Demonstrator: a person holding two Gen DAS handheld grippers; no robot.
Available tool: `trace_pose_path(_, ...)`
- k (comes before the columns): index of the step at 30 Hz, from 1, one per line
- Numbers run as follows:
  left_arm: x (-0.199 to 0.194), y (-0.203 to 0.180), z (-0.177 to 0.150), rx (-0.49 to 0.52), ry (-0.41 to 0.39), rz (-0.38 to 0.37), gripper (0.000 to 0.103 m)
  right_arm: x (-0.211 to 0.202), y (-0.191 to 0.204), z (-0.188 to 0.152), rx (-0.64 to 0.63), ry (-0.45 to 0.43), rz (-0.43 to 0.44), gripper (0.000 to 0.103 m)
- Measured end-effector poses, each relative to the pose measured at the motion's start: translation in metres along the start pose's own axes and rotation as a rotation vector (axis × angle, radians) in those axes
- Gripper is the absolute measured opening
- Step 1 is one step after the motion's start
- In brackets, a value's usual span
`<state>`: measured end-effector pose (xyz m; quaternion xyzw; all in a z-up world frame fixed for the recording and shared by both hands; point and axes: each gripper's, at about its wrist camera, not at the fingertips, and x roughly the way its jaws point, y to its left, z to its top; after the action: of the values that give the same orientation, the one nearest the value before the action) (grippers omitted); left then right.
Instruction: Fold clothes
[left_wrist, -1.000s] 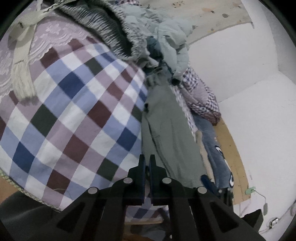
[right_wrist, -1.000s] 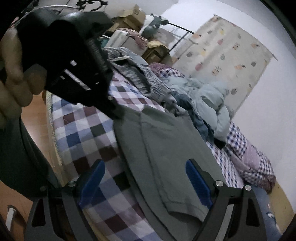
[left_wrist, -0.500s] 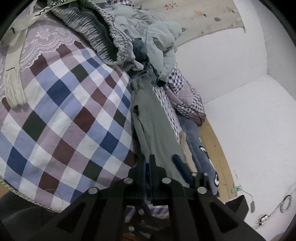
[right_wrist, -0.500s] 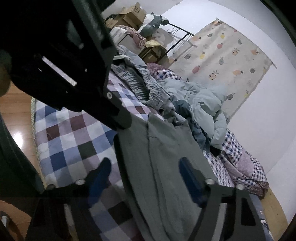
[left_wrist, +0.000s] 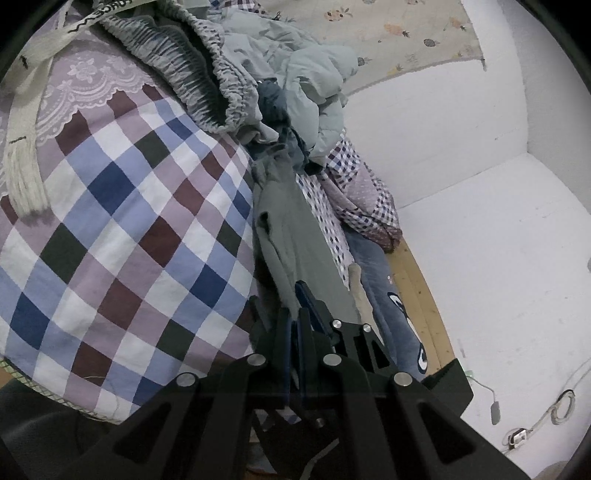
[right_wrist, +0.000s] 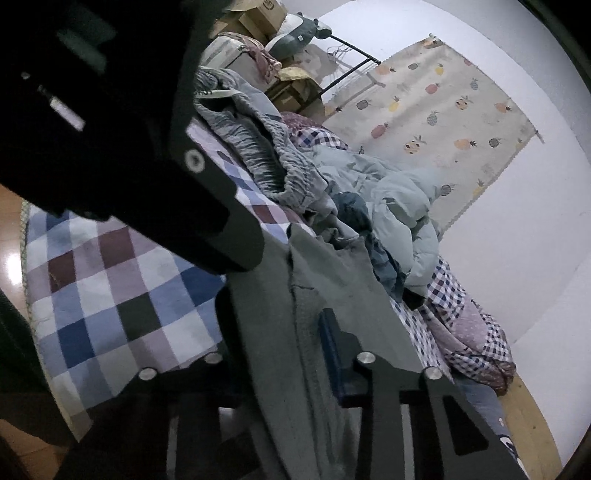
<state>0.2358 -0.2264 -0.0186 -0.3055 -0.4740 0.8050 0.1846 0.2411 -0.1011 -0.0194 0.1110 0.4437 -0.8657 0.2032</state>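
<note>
We see the checked bed cover (left_wrist: 122, 236) w/ a grey-green garment (left_wrist: 295, 236) stretched along its edge, just beside the clothes pile (left_wrist: 295, 70). Left tongs (left_wrist: 291, 317) are pinched on the garment's near edge; right tongs (right_wrist: 280, 328) sit round it w/ cloth between them, not fully closed.

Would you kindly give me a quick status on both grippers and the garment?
Left gripper shut on grey-green garment. Right gripper around the garment's edge, closure unclear. Clothes pile heaped just behind it on the checked blanket.

A checked bedspread (left_wrist: 122, 236) covers the bed, with a heap of clothes (left_wrist: 295, 74) piled on it.
</note>
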Motion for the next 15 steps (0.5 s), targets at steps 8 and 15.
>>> trace_pose_path(8, -0.004, 0.008, -0.001, -0.016, 0.014, 0.042, 0.001, 0.015, -0.010, 0.001, 0.022, 0.034, 0.057, 0.004)
trace_pose_path(15, -0.014, 0.009, 0.006, -0.027, -0.022, 0.017, 0.003, 0.004, -0.024, 0.006, 0.055, 0.023, 0.068, 0.004)
